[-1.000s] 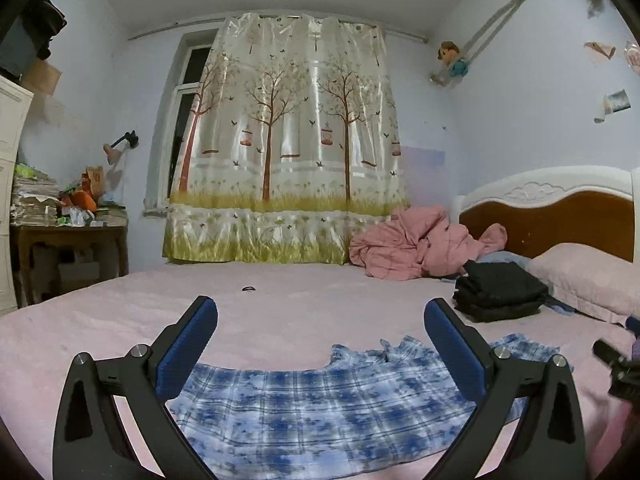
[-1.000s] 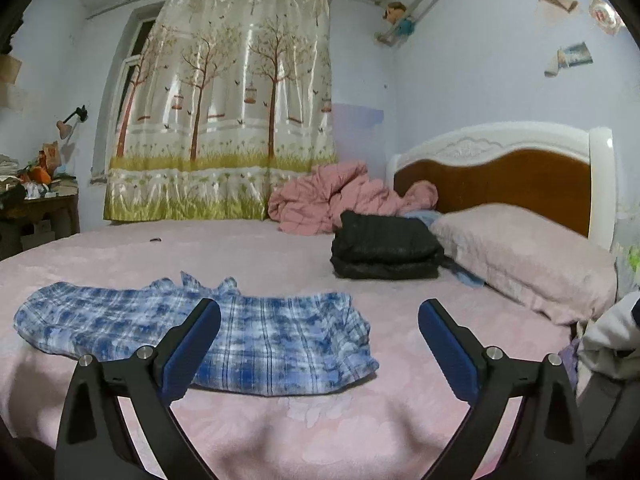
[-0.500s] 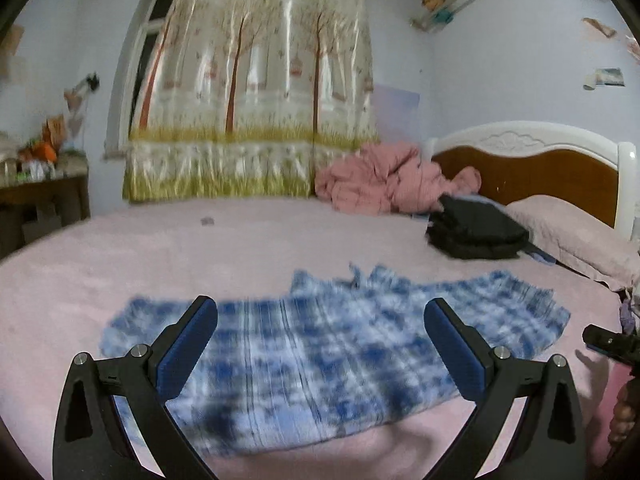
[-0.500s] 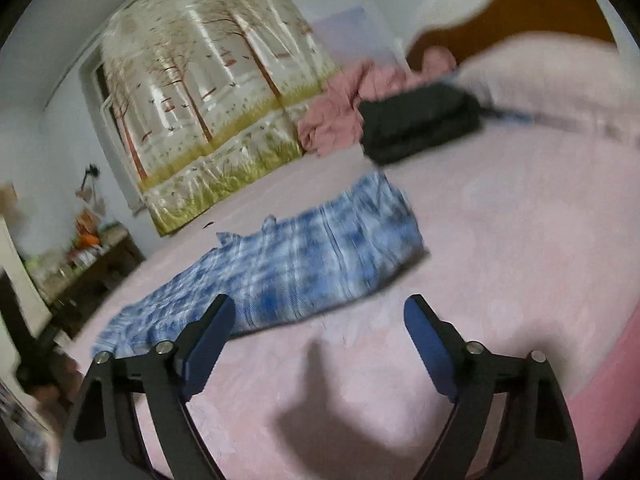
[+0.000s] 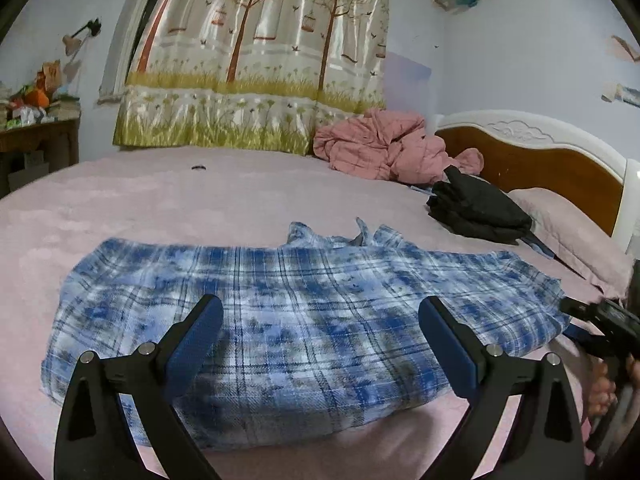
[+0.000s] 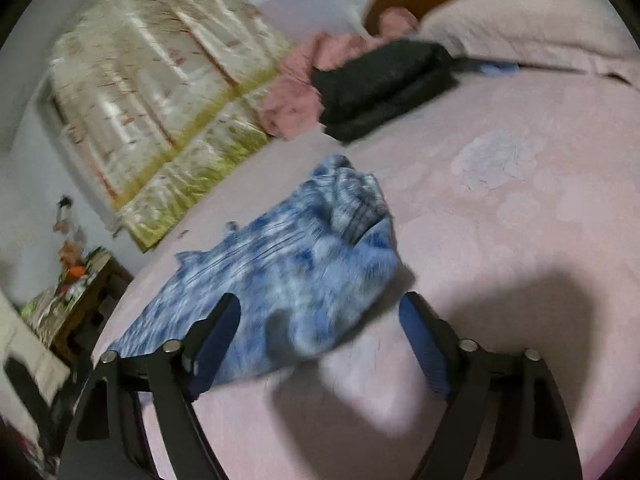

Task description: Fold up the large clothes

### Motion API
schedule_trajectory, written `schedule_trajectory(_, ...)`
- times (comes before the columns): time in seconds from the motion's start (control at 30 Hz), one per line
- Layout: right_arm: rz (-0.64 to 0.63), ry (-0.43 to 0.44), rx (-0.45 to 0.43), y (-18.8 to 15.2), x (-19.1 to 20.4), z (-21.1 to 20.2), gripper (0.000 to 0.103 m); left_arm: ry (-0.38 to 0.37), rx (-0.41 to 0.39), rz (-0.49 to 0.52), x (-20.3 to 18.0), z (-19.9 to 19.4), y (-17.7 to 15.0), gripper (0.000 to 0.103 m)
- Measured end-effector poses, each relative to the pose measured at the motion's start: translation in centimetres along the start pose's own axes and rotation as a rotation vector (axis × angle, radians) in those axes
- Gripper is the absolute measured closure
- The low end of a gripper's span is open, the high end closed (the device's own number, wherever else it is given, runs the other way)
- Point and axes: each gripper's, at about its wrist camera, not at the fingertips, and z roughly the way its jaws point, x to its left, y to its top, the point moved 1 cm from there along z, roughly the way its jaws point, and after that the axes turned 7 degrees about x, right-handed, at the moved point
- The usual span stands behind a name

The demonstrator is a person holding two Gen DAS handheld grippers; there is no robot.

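The left gripper (image 5: 320,336) hangs over the blue plaid shirt (image 5: 304,320) with its jaws wide apart, gripping nothing. The right gripper (image 6: 320,332) is closing, unclamped, at the shirt's near right corner. The shirt lies spread on the pink bed (image 5: 140,200), folded black clothes (image 5: 476,210) far right.

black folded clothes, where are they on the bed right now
In the left wrist view the black folded clothes sit on the right side of the bed, just in front of the pink pillow, beside the crumpled pink blanket and beyond the blue plaid shirt.
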Motion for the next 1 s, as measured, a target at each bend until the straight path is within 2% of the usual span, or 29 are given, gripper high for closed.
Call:
schedule_trajectory(0.03,0.017,-0.018,-0.001,0.6,0.0,0.4,0.039,-0.008,0.000,-0.008,0.2,0.0,-0.1,0.005)
schedule_trajectory(0.07,0.025,-0.035,-0.007,1.3,-0.1,1.0,0.062,-0.017,0.000,-0.015,0.3,-0.1,-0.1,0.005)
schedule_trajectory(0.1,0.023,-0.072,-0.003,1.7,-0.1,1.6,0.075,-0.027,-0.001,-0.021,0.5,-0.1,-0.1,0.005)
schedule_trajectory(0.13,0.025,-0.092,-0.004,2.0,-0.1,2.0,0.080,-0.032,-0.002,-0.026,0.6,-0.2,-0.2,0.005)
schedule_trajectory(0.17,0.028,-0.074,-0.015,2.2,0.2,2.0,0.088,-0.030,-0.003,-0.030,0.6,-0.1,-0.3,0.005)
schedule_trajectory(0.27,-0.114,-0.098,-0.114,2.4,4.1,0.3,0.091,-0.022,-0.012,-0.039,0.8,-0.3,-0.3,0.005)
schedule_trajectory(0.33,-0.239,-0.012,-0.159,1.8,8.0,-1.1,0.091,-0.017,-0.026,-0.055,1.0,-0.7,-0.5,0.005)
schedule_trajectory(0.4,-0.329,0.041,-0.154,1.0,11.0,-1.6,0.091,0.001,-0.039,-0.078,1.3,-1.1,-0.6,0.005)
schedule_trajectory(0.47,-0.424,0.063,-0.116,-0.1,14.0,-0.9,0.091,-0.009,-0.050,-0.090,1.7,-1.3,-0.7,0.005)
schedule_trajectory(0.57,-0.531,0.079,0.028,-2.3,17.4,2.7,0.091,-0.011,-0.039,-0.105,2.0,-1.1,-0.8,0.005)
schedule_trajectory(0.63,-0.567,0.084,0.125,-3.8,18.5,5.1,0.091,-0.014,-0.041,-0.104,2.0,-1.1,-0.8,0.005)
schedule_trajectory(0.7,-0.595,0.083,0.173,-5.1,19.1,6.2,0.091,-0.015,-0.044,-0.103,1.9,-1.1,-0.8,0.005)
schedule_trajectory(0.8,-0.640,0.065,0.161,-6.0,19.7,5.8,0.084,-0.021,-0.037,-0.109,2.1,-1.0,-0.8,0.005)
schedule_trajectory(0.87,-0.638,0.115,0.169,-6.0,19.8,5.5,0.065,-0.025,-0.028,-0.118,2.3,-0.8,-0.8,0.005)
schedule_trajectory(1.0,-0.618,0.200,0.166,-6.3,19.6,4.0,0.065,-0.022,-0.031,-0.132,2.6,-0.8,-0.8,0.005)
